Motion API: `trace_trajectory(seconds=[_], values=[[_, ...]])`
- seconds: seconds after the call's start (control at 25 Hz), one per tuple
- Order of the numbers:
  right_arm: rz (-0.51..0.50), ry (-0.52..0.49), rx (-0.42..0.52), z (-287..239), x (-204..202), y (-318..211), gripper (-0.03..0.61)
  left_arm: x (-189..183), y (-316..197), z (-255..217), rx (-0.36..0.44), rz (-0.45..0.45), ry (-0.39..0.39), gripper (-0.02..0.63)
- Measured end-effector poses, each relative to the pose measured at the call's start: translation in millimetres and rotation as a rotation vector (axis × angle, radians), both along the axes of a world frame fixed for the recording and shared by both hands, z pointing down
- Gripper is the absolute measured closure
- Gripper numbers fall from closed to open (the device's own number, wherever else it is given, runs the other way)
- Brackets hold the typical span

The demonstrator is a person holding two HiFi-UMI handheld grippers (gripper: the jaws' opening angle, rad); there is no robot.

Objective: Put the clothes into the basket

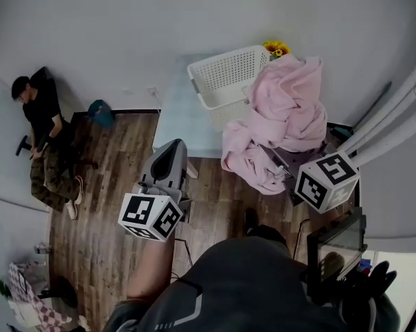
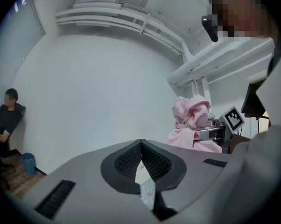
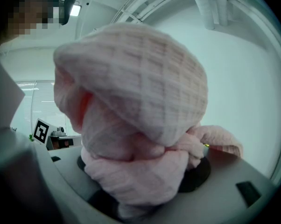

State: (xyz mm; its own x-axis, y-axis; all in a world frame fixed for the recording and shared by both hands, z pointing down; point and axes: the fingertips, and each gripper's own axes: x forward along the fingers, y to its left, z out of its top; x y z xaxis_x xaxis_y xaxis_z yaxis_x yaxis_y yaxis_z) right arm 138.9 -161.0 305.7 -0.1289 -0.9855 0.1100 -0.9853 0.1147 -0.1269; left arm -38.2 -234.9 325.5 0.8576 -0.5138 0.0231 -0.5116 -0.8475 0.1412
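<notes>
— Pink garment (image 3: 131,120) bunched close to lens, clamped between jaws of right gripper (image 3: 143,181); pads buried in fabric. Other unit?

— Jaws of left gripper (image 2: 141,155) closed together, nothing held.

— Containers?

— One white basket (image 1: 225,78) on pale table (image 1: 180,123). Visible interior showing only its own perforated walls. Garment outside it, overlapping right rim in head view, lower folds hanging in front of table.

— Counts?

— Two grippers, one basket, one seated person (image 1: 45,126) by wall, one blue bin (image 1: 101,113). Garment: one piece or several, impossible to tell.

— Hidden items?

— Right jaws under fabric in head view, only marker cube (image 1: 325,180) exposed. Yellow flowers (image 1: 277,48) mostly behind garment. Basket's right corner covered.
</notes>
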Motion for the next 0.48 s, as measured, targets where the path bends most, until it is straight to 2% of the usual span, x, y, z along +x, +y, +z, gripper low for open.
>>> trace_trajectory(seconds=[0.36,0.48], values=[[-0.042,-0.024,0.043,-21.8,78.8,-56.6,0.232,67.3,-47.9,-11.8,0.019,-0.053,-0.022,0.604],[-0.085,-0.032,0.063,-37.9,101.8,-100.9,0.232,87.5,-83.5,-21.4,0.026,-0.074,-0.025,0.604]])
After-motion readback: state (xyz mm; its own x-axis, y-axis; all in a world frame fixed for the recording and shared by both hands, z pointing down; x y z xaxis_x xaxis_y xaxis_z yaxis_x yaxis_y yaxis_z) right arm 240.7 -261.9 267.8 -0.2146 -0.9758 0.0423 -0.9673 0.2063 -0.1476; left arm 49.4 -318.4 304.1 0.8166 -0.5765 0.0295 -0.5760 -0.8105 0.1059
